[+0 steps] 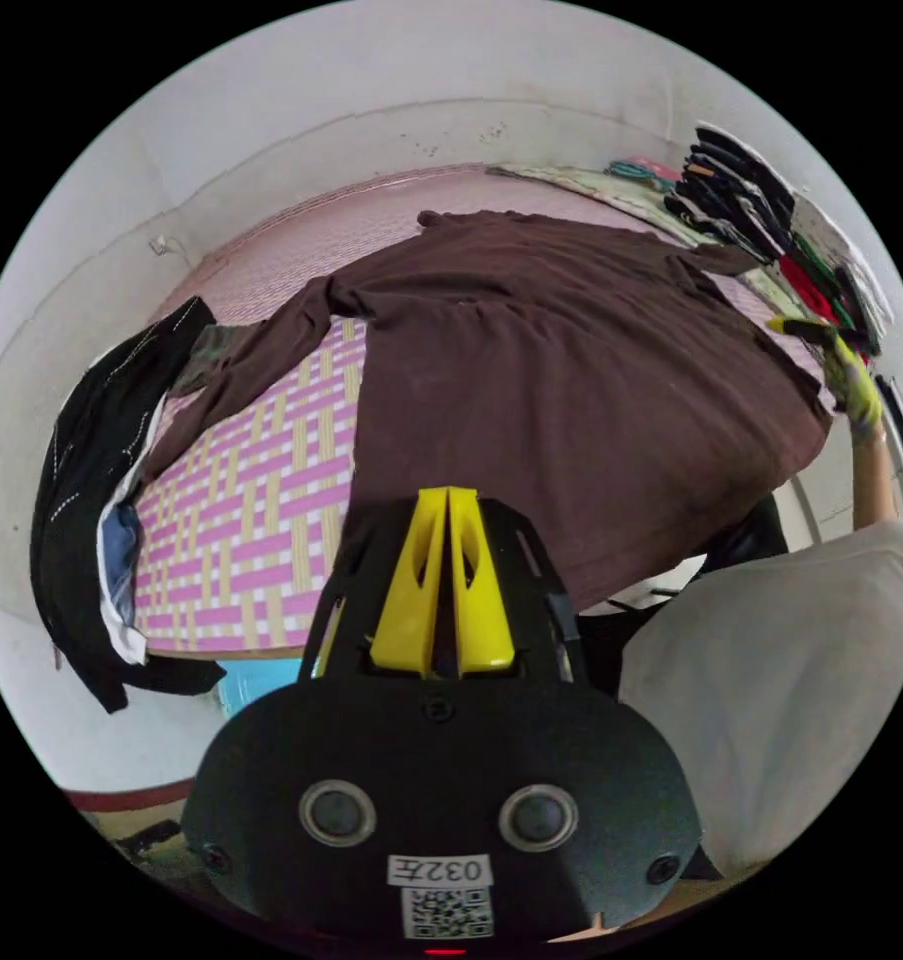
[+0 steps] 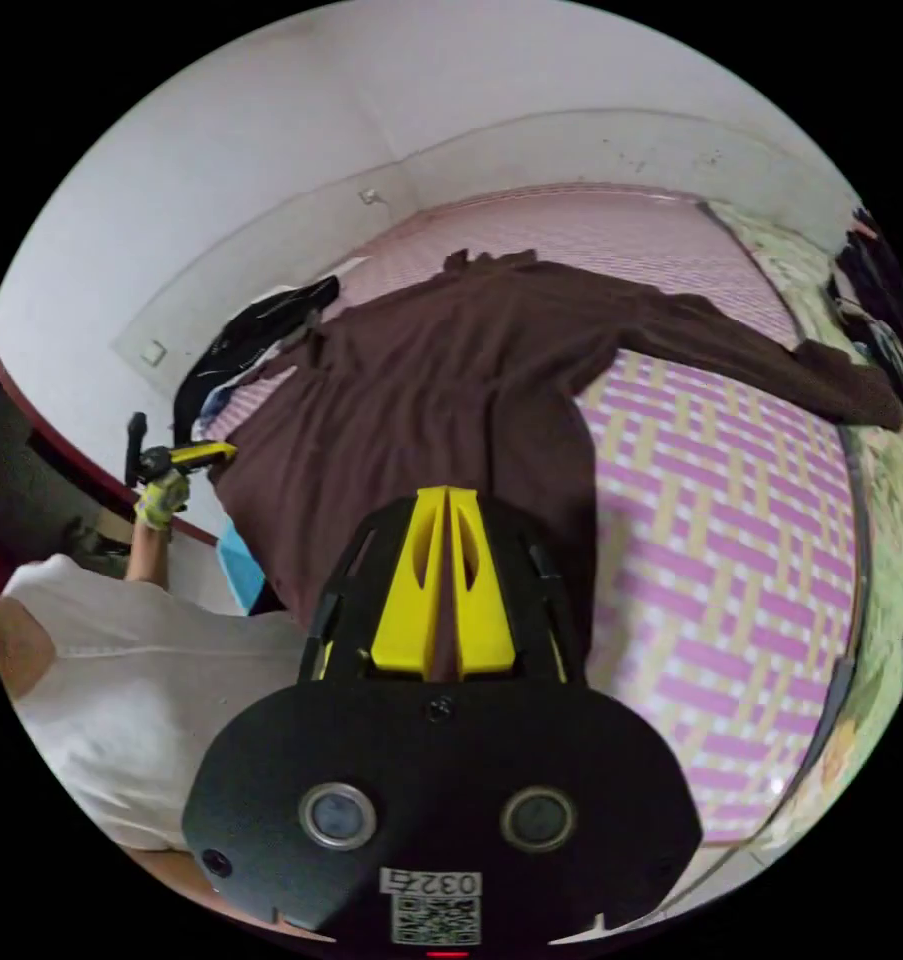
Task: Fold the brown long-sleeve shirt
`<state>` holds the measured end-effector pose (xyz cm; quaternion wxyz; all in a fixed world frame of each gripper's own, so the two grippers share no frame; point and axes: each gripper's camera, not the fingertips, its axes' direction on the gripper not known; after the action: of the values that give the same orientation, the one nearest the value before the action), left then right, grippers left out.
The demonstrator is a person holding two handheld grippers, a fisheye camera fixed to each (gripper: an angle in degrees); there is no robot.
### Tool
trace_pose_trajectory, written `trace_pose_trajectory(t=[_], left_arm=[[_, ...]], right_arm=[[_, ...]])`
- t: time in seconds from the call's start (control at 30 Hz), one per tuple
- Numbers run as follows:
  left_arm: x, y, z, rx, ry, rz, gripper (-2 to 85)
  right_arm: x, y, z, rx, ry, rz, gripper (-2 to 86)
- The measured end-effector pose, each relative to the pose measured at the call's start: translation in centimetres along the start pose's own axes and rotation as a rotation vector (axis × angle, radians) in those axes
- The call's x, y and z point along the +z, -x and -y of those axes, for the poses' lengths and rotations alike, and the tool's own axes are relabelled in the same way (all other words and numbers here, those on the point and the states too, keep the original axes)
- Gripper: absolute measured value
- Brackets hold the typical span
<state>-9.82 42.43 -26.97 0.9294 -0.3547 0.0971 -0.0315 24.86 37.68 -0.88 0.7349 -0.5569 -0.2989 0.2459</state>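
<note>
The brown shirt [image 1: 561, 380] lies spread flat on a pink-and-yellow woven mat [image 1: 241, 520], collar away from the camera, one sleeve stretched out toward a black garment [image 1: 81, 480] draped over the mat's edge. The left gripper [image 1: 448, 495] sits at the shirt's near hem with its yellow jaws pressed together; whether cloth is caught between them cannot be told. At the shirt's far corner the right gripper [image 1: 786, 325] shows, held by a gloved hand [image 1: 856, 385]. A white sleeve [image 1: 791, 690] fills the near corner. Dark clothes [image 1: 741, 190] hang beyond

Pink-yellow woven mat [image 1: 261, 520] w/ brown shirt [image 1: 561, 400] spread flat, black garment [image 1: 81, 470] at edge.
</note>
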Motion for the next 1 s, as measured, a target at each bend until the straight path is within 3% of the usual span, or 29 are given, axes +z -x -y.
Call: trace_pose_trajectory(t=[0.13, 0.43, 0.5, 0.63, 0.73, 0.87, 1.0], left_arm=[[0.9, 0.5, -0.6, 0.018, 0.015, 0.036, -1.0], [0.8, 5.0, -1.9, -0.011, 0.169, 0.069, -1.0], [-0.6, 5.9, -2.0, -0.024, 0.107, 0.060, -1.0], [-1.7, 6.4, 0.5, -0.005, -0.066, -0.122, -1.0], [1.3, 5.2, 3.2, 0.024, -0.015, -0.034, -1.0], [4.8, 5.7, 2.7, 0.020, 0.057, -0.014, -1.0], [4.9, 8.0, 0.7, -0.011, 0.010, -0.051, -1.0]], right_arm=[[2.5, 2.9, -4.6, -0.009, 0.068, -0.170, -1.0], [2.3, 8.2, -8.0, -0.002, 0.016, -0.091, -1.0], [0.8, 8.6, -7.4, -0.001, -0.058, -0.090, -1.0], [0.1, 10.7, -0.1, -0.136, -0.107, -0.125, -1.0], [4.2, 10.3, 7.2, -0.166, -0.019, -0.315, -1.0], [9.4, 6.6, 11.1, -0.127, 0.199, -0.363, -1.0], [6.9, 4.2, 10.1, -0.077, 0.140, -0.334, -1.0]])
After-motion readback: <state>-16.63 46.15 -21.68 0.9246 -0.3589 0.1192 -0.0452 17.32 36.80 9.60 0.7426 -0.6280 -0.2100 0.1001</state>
